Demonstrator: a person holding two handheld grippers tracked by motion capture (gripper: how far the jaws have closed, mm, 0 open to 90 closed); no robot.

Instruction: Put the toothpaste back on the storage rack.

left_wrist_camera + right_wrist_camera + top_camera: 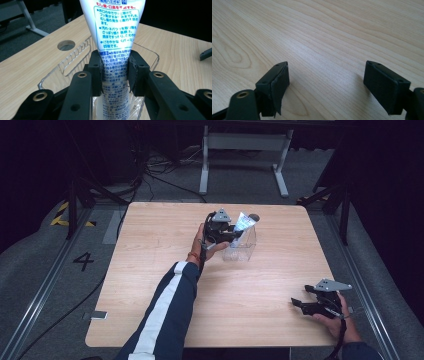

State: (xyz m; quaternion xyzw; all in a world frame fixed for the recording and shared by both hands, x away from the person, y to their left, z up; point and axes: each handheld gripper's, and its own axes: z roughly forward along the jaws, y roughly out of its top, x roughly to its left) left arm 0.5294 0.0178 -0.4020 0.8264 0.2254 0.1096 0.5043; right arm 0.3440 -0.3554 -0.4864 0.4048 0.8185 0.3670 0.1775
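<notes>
Wood-grain worktop (165,270), pale, rectangular, with a round cable hole (66,45) cut near its far edge.

Bin (241,245): clear plastic, open-topped, slotted handles in its walls; standing on the worktop just short of the hole.

Tube (113,32): white, printed with blue and red Japanese text, the flat crimped end tilted up and away from the bin, the lower end down inside it. In the high view the tube (245,223) pokes out over the bin's far rim, close to the hole.

Left tongs (115,75): clenched on the tube, one black pad pressed to each side of its lower half, directly above the bin's mouth. Seen from above, the left tongs (227,236) sit at the bin's near-left corner, held by a hand (202,247) in a dark sleeve with a white stripe.

Right tongs (325,82): released, pads well apart, bare wood between them. From above, the right tongs (299,304) rest low over the worktop, well apart from the bin, toward the near right corner, held in the other hand (336,319).
</notes>
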